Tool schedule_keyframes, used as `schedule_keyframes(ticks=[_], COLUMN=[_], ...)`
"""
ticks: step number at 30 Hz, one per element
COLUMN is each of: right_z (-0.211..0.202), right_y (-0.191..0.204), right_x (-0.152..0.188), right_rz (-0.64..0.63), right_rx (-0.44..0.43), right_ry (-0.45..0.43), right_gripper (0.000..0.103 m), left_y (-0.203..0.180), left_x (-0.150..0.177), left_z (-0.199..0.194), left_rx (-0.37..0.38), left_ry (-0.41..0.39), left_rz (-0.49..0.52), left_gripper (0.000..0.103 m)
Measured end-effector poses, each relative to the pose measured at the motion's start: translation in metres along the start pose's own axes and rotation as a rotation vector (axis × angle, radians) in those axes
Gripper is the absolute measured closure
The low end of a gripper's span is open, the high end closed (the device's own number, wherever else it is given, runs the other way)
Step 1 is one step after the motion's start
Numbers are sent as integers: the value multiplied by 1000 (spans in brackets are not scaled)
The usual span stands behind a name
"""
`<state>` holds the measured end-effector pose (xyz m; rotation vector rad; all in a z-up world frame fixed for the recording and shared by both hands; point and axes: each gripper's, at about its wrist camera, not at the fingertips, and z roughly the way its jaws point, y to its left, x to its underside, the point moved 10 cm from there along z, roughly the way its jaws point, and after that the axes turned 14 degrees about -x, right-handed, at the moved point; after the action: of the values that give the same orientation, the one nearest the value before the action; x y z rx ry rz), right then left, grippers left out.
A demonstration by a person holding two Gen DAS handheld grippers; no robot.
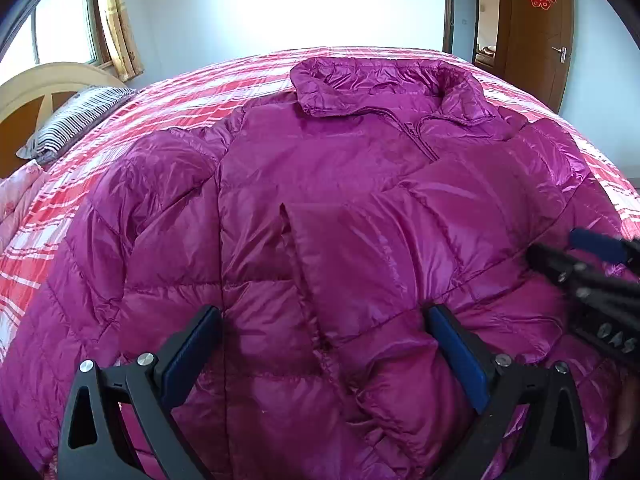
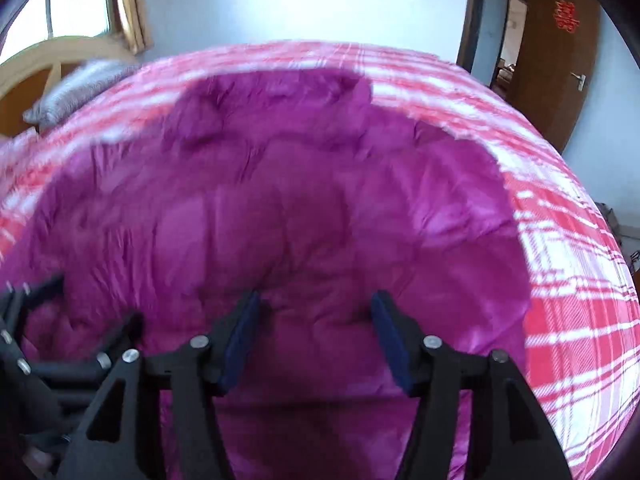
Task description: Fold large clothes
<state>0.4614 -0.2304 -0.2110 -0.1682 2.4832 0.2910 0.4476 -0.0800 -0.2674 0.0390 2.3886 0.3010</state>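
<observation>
Both hand-held grippers, left and right, gape empty above the magenta quilted down jacket; its collar lies directly ahead.

Left tool and right tool, black angular frames, blue finger pads, silver screws

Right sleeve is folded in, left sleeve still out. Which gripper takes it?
Left, probably. The left gripper hangs open over the jacket, nearer the unfolded left sleeve. The right gripper, also open, sits toward the far side.
</observation>
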Motion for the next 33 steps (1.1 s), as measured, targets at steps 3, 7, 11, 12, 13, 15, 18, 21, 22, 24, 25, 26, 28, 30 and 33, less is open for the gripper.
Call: schedule_keyframes(ticks=[3,7,11,12,13,15,18,21,22,24,25,26,28,30,33], right_z=[11,15,15,13,14,14,14,13,12,12,12,12,11,11,10], right_y=[-5,-4,-5,-4,-4,-3,-3,-3,-3,-3,-3,-3,-3,-3,-3], right_x=[5,4,4,5,5,5,5,5,6,6,6,6,6,6,6], right_rz=[10,-26,-21,-21,-22,-27,-24,-25,-26,-28,-28,-27,-26,-25,-21], right_rx=[-6,27,14,14,16,20,16,15,17,19,19,17,16,14,7], right_ry=[-15,-14,-30,-32,-32,-32,-36,-40,-41,-43,-44,-46,-48,-50,-54], right_gripper=[41,39,38,38,38,38,38,38,38,38,38,38,37,37,37], left_y=[0,7,59,75,101,147,224,282,292,301,300,295,285,279,284], left_x=[1,2,10,13,20,33,59,86,95,110,113,117,122,123,118], left_z=[1,-10,-51,-59,-70,-79,-84,-81,-77,-68,-65,-59,-45,-40,-41], left_rx=[9,56,19,1,-32,-103,-229,-250,-233,-196,-180,-160,-130,-160,-181], left_ry=[11,25,-55,-75,-96,-111,-97,-34,-3,48,62,80,122,135,102], left_rz=[0,2,-66,-72,-77,-93,-148,-261,-295,-356,-373,-386,-391,-388,-376], left_gripper=[1,1,1,1,1,1,1,1,1,4,10,22,42,50,81])
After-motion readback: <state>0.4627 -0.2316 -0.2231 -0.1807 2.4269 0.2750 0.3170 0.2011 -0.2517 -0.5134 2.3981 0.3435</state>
